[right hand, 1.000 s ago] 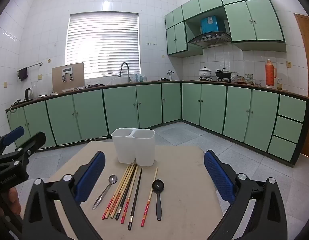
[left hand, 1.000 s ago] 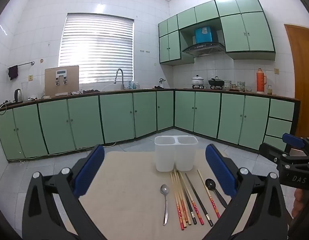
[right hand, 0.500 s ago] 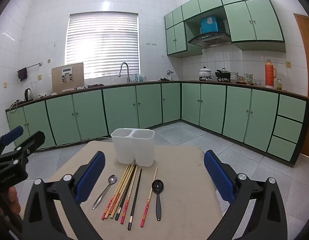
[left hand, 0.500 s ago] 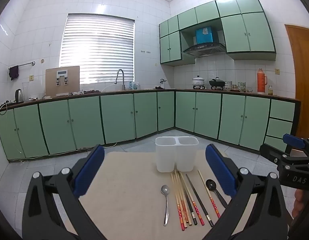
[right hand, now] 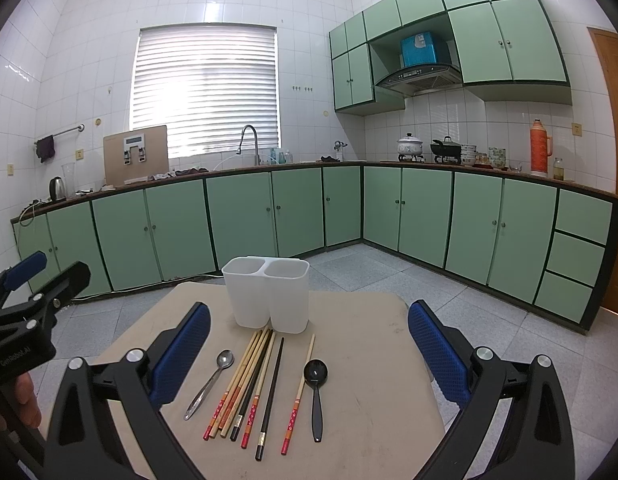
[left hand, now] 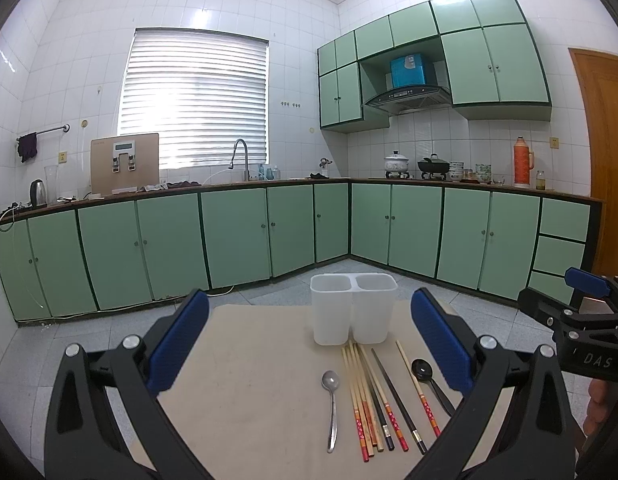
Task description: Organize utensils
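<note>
A white two-compartment utensil holder (left hand: 354, 307) (right hand: 267, 293) stands at the far side of a small beige table (left hand: 253, 380) (right hand: 369, 368). In front of it lie a metal spoon (left hand: 332, 404) (right hand: 210, 382), several chopsticks (left hand: 373, 396) (right hand: 249, 384), some with red ends and some black, and a black spoon (left hand: 431, 384) (right hand: 316, 392). My left gripper (left hand: 309, 340) is open and empty, held above the table's near side. My right gripper (right hand: 309, 344) is open and empty, above the utensils. Both holder compartments look empty.
Green kitchen cabinets (left hand: 237, 236) run along the back and right walls, with a sink tap (left hand: 239, 156) and pots (left hand: 397, 162) on the counter. The floor around the table is grey tile. The right gripper shows at the left view's right edge (left hand: 581, 320).
</note>
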A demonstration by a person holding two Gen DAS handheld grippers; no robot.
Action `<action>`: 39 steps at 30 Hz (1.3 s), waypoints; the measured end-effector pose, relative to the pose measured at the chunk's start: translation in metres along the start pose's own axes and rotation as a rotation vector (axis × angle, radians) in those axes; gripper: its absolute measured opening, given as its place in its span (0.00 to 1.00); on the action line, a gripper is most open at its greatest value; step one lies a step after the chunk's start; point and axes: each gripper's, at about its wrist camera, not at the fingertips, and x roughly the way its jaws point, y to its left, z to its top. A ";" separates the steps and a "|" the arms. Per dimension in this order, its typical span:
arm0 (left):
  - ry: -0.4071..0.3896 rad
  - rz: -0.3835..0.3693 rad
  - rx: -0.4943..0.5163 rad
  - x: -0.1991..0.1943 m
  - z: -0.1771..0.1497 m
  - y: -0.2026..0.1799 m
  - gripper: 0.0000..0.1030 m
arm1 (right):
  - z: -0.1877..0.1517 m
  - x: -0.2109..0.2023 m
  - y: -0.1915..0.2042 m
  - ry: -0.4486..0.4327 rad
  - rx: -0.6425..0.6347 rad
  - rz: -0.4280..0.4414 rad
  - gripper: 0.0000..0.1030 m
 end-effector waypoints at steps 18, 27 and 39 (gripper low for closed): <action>-0.004 0.003 0.004 -0.004 -0.003 -0.005 0.95 | -0.001 0.000 0.001 0.001 0.001 0.000 0.94; -0.005 0.003 0.005 -0.004 -0.005 -0.006 0.95 | -0.002 -0.001 0.002 0.000 0.000 0.000 0.94; -0.005 0.004 0.005 -0.004 -0.004 -0.006 0.95 | -0.002 -0.001 0.003 0.001 0.001 0.000 0.94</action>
